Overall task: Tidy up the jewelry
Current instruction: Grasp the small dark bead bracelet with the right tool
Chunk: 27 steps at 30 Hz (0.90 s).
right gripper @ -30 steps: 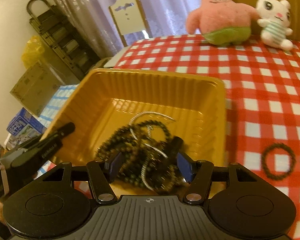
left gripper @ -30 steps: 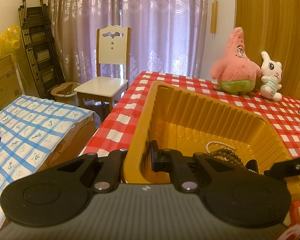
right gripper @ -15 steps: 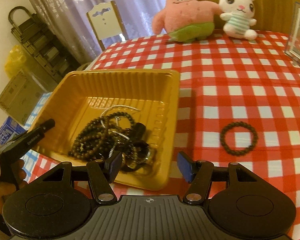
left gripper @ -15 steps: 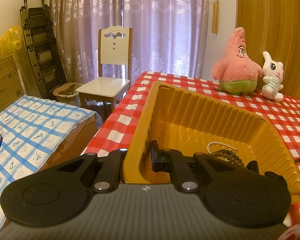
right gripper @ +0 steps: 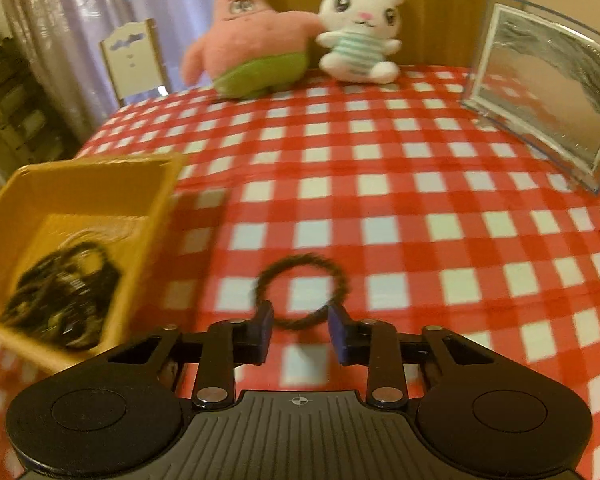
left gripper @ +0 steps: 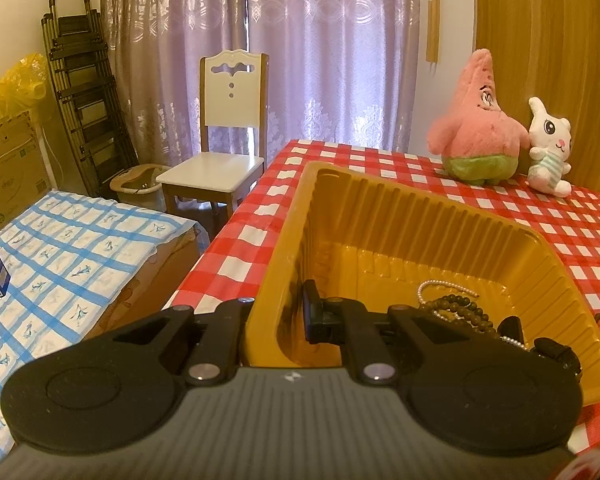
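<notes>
2 grippers: left point(left gripper: 278, 314) clamps tray wall point(left gripper: 284, 280); right point(right gripper: 300, 322), narrowing, straddles blurred bracelet point(right gripper: 300, 292).

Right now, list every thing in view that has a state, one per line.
Left tongs: shut on the yellow tray's wall.
Right tongs: just been closing, not gripping; near edge of the loose bracelet between the pads.
Yellow tray: upright on the checked cloth, holding jewelry.
Jewelry pile: tangled inside the tray.
Loose bracelet: flat on the cloth, outside the tray.
Picture frame: standing, tilted back.
</notes>
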Motion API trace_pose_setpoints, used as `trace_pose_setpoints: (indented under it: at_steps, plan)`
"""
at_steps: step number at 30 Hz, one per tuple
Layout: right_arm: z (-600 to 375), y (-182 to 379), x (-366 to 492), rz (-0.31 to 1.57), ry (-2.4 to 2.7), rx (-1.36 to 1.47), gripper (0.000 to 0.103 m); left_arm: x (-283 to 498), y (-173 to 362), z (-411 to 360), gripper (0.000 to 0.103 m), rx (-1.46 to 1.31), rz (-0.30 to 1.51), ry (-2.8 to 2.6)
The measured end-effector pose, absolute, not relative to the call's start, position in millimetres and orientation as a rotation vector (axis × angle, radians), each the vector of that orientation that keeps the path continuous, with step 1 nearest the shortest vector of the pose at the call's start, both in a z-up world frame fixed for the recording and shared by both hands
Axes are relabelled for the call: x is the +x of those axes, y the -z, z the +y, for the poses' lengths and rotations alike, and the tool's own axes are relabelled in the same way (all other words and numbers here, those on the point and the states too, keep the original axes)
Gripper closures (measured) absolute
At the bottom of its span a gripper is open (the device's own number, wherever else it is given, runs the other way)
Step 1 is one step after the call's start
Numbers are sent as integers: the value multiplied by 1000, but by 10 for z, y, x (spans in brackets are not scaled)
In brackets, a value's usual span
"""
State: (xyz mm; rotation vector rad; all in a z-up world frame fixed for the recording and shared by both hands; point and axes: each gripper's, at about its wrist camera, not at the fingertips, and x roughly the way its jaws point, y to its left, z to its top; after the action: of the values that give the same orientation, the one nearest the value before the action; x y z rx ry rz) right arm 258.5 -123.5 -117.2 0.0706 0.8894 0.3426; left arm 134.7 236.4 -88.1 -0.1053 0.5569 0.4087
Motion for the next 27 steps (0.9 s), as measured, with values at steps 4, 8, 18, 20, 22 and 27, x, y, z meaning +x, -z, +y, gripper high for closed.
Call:
trace_pose_setpoints:
  at_steps: [4,8,18,20,22,27]
  plan:
    - [-1246,1228,2731,884,-335,26,81,1359,875,2366,92,-103,560,-410]
    - [-1194,1318,2868,884,-339,-30,85,1357,877,2366,92,-104,559,-409]
    - [-1108,1387,2828,860,-392,-120,97,1365,870,2365,92,-103,560,-408]
    - [-1145,1318,2796,854,-400,-77,97,1370,872,2363,92,-102,560,-408]
    - [-1191,1203,2763,839,-410,-23,97,1376,877,2375,92,-101,560,-407]
    - [-1217,782,2654,767,-453,84,97,1374,885,2386,92,-103,560,-407]
